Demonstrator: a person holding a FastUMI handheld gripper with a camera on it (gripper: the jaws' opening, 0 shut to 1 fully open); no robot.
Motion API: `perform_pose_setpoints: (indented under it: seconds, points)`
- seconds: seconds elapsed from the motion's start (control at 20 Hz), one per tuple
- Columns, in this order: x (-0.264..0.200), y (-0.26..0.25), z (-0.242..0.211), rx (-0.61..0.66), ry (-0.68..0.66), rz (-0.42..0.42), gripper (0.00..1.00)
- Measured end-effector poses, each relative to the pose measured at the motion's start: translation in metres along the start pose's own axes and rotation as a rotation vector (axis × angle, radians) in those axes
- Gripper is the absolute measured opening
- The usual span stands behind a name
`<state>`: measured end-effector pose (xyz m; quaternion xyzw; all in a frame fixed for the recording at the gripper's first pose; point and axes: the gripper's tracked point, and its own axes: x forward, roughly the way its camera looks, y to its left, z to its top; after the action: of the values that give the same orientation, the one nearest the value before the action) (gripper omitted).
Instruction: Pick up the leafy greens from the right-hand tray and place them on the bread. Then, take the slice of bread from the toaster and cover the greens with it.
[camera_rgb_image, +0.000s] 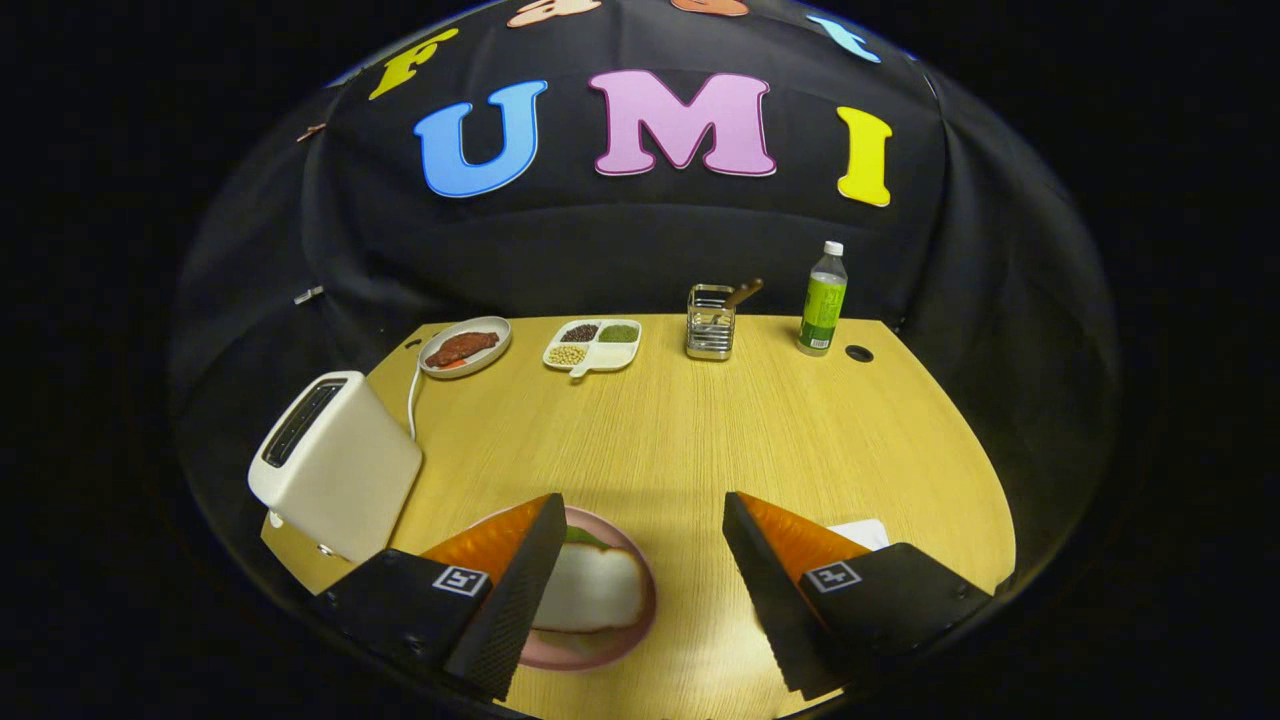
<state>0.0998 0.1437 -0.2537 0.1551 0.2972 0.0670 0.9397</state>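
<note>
Pale wood-grain tabletop is spreading out ahead of the gripper, whose two fingers are standing wide apart and gripping nothing. Between the fingers, close against the left finger, a round pink plate is sitting with a white slice of bread lying on top; a bit of leafy greens is peeking out from under the slice's far edge. Just beside the left finger, on its outer side, a cream-coloured boxy toaster is standing. A white flat item is showing just behind the right finger. Well beyond the fingers are sitting a grey oval dish with reddish food, a white divided tray of beans, a metal utensil holder and a green-labelled clear bottle.
</note>
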Motion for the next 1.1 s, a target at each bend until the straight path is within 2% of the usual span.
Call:
perform_pose_setpoints:
  seconds: [0.35,0.75,1.1]
  points:
    - [-0.038,0.011,0.042,0.0,-0.085,0.066,0.99]
    - [-0.13,0.034,0.116,-0.241,-0.362,0.09,0.98]
    - [-0.199,0.045,0.153,-0.281,-0.506,0.097,0.98]
